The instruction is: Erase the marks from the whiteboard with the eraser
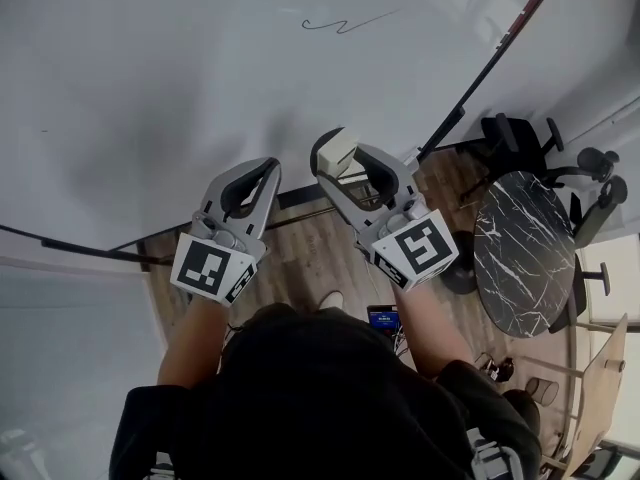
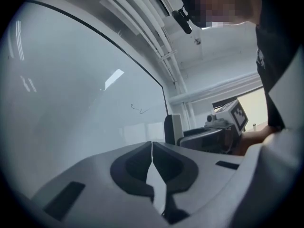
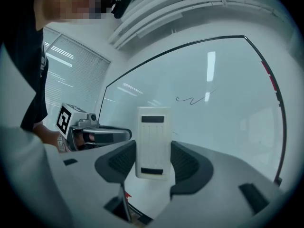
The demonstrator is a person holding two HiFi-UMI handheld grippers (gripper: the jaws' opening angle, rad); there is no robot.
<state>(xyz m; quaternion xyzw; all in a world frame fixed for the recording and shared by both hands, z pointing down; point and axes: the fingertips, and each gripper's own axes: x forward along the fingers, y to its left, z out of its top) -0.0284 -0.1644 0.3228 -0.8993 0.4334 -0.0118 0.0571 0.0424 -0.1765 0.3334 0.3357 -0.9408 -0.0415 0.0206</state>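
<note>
A large whiteboard [image 1: 180,78] fills the upper head view. A thin dark squiggle mark [image 1: 340,23] sits high on it; the mark [image 3: 192,99] also shows in the right gripper view and the mark [image 2: 137,109] in the left gripper view. My right gripper [image 1: 335,158] is shut on a white eraser [image 1: 336,152], held upright between the jaws, the eraser [image 3: 153,142] below and left of the mark and apart from it. My left gripper [image 1: 252,180] is shut with nothing in it, near the board's lower edge, left of the right gripper [image 2: 223,127].
A dark marble-topped round table [image 1: 525,253] stands at the right with black office chairs [image 1: 560,158] behind it. Wooden floor [image 1: 300,258] lies under the grippers. The board's black frame [image 1: 490,63] runs diagonally at upper right. A phone screen [image 1: 383,318] glows near the person's body.
</note>
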